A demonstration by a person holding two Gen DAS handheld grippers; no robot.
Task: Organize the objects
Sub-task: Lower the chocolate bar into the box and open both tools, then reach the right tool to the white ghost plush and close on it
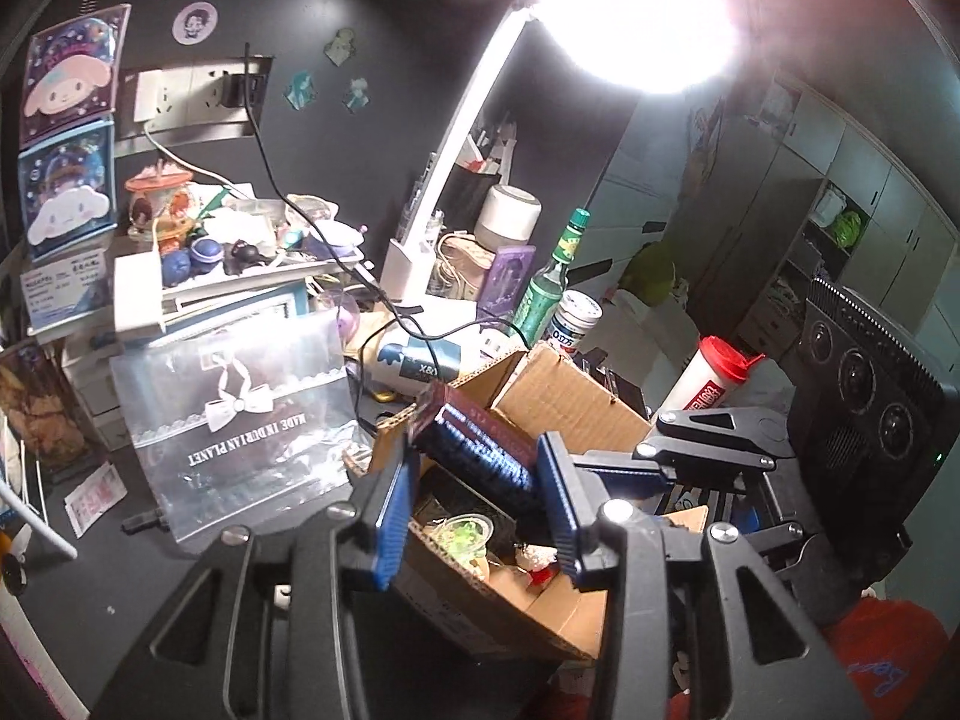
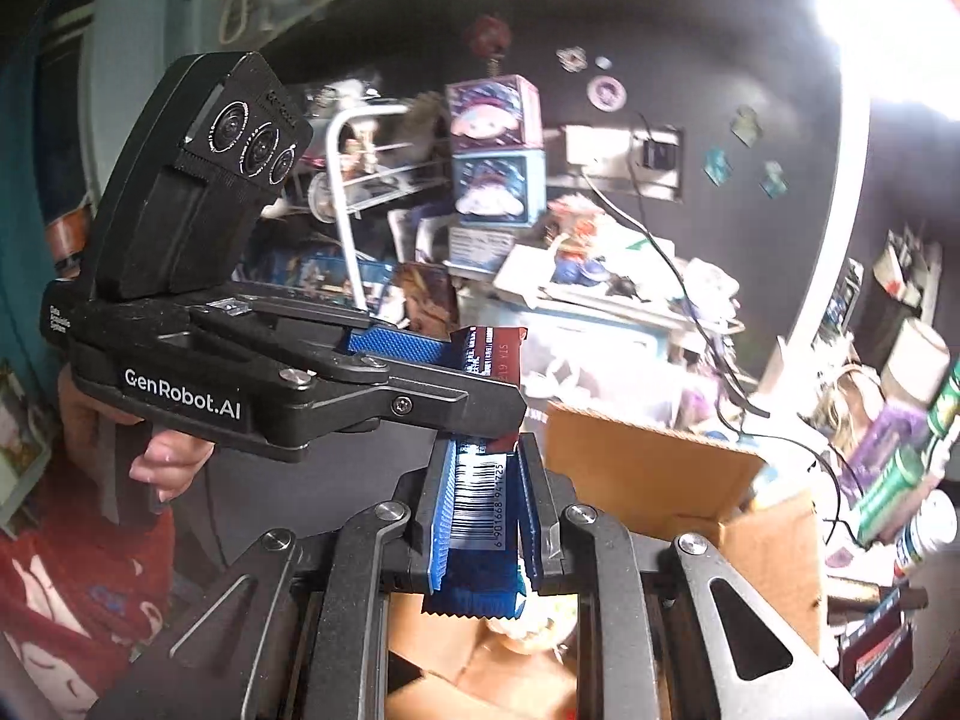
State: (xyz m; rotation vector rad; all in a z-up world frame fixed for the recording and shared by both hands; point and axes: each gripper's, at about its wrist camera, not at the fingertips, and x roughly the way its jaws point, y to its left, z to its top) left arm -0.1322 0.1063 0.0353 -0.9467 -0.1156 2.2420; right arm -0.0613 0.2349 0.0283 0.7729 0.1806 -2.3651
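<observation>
A: The left wrist cam is looking forward over its own fingers, angling down close over the cardboard box, with the cluttered desk and dark wall sitting farther off.

B: Right wrist cam is facing that same wall and box, and it's catching the left gripper up close on its left.

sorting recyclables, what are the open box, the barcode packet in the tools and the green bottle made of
Open box: corrugated cardboard, matte brown; fluted flap edges show.
Barcode packet: looks like glossy plastic or foil film, with a zigzag-cut sealed end; both the right tool and left tool clamp it.
Green bottle: shiny, probably glass, possibly plastic.
</observation>
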